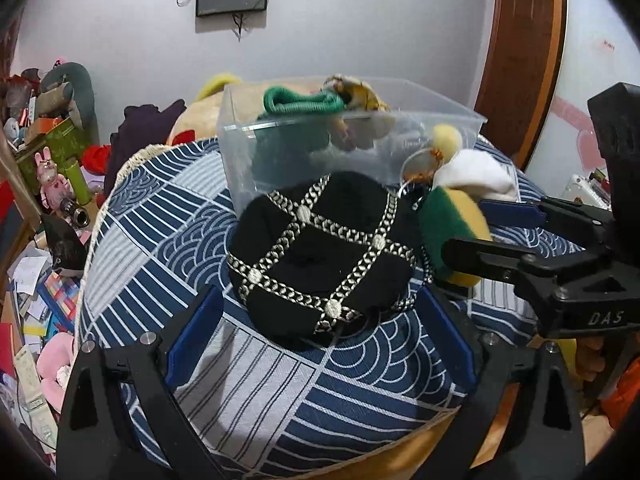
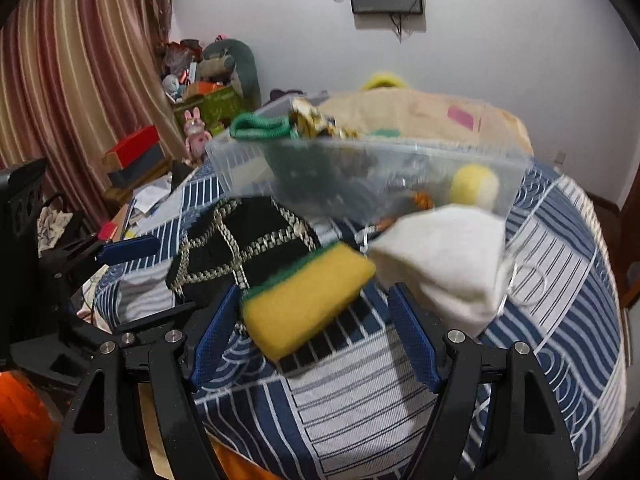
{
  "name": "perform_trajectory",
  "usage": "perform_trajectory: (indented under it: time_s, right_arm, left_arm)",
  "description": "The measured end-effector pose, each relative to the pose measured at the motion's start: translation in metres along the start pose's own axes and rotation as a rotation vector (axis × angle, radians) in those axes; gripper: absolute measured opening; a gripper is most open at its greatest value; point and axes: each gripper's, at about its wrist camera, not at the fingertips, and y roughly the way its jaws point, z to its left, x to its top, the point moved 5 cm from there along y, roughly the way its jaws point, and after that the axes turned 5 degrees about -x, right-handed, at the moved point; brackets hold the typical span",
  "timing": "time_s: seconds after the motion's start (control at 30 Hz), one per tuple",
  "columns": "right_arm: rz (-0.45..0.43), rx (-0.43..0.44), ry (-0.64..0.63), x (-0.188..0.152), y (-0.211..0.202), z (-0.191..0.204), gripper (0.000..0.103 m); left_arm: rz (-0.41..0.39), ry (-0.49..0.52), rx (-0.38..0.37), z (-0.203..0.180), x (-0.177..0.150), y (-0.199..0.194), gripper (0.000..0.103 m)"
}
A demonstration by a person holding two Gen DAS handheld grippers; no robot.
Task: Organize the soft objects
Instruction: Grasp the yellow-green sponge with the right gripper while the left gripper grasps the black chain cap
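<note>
A black hat with silver chain trim (image 1: 320,256) lies on the blue patterned cloth (image 1: 168,224) in front of a clear plastic box (image 1: 288,148). My left gripper (image 1: 320,328) is open just before the hat. A yellow and green sponge (image 2: 304,300) lies between the open fingers of my right gripper (image 2: 316,344), which also shows in the left wrist view (image 1: 472,232). A white soft cloth (image 2: 448,260) and a yellow pompom (image 2: 474,184) lie beside the box. The box holds a green knit item (image 1: 300,102) and a patterned fabric (image 1: 356,90).
The cloth covers a round table (image 2: 560,280). A beige plush (image 2: 420,116) sits behind the box. Clutter of toys, boxes and papers (image 1: 44,184) fills the floor to the left. A striped curtain (image 2: 80,80) hangs at the left, a door (image 1: 520,48) at the right.
</note>
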Motion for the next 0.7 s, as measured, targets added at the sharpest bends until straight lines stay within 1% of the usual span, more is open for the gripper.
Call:
perform_trajectory:
  time_s: [0.13,0.2,0.27,0.3,0.4,0.57,0.63,0.67,0.7]
  right_arm:
    - [0.005,0.02,0.029,-0.005,-0.002,-0.005,0.065]
    - [0.006,0.036,0.042,-0.007,-0.003,-0.006,0.058]
    - [0.006,0.052,0.046,-0.008,-0.005,-0.006,0.052]
    - [0.006,0.056,0.043,-0.008,-0.005,-0.005,0.048]
    - [-0.003,0.044,0.017,-0.01,-0.007,0.001,0.045]
    - [-0.017,0.027,-0.008,-0.011,-0.007,0.007,0.042]
    - [-0.026,0.019,-0.009,-0.011,-0.009,0.006,0.041]
    - [-0.031,0.013,-0.01,-0.011,-0.01,0.006,0.041]
    - [-0.039,0.01,-0.009,-0.01,-0.012,0.005,0.041]
  left_arm:
    - [0.016,-0.021,0.015,0.002,0.001,0.011,0.098]
    - [0.024,-0.036,0.026,0.004,0.002,0.017,0.098]
    - [0.029,-0.055,0.016,0.006,0.004,0.021,0.098]
    - [0.029,-0.066,0.012,0.006,0.005,0.023,0.098]
    - [0.021,-0.078,0.012,0.008,0.01,0.026,0.101]
    - [0.022,-0.082,0.01,0.011,0.018,0.036,0.101]
    - [0.001,-0.094,0.001,0.013,0.021,0.038,0.093]
    - [-0.014,-0.098,-0.007,0.013,0.022,0.037,0.083]
    - [-0.024,-0.098,-0.017,0.013,0.023,0.036,0.077]
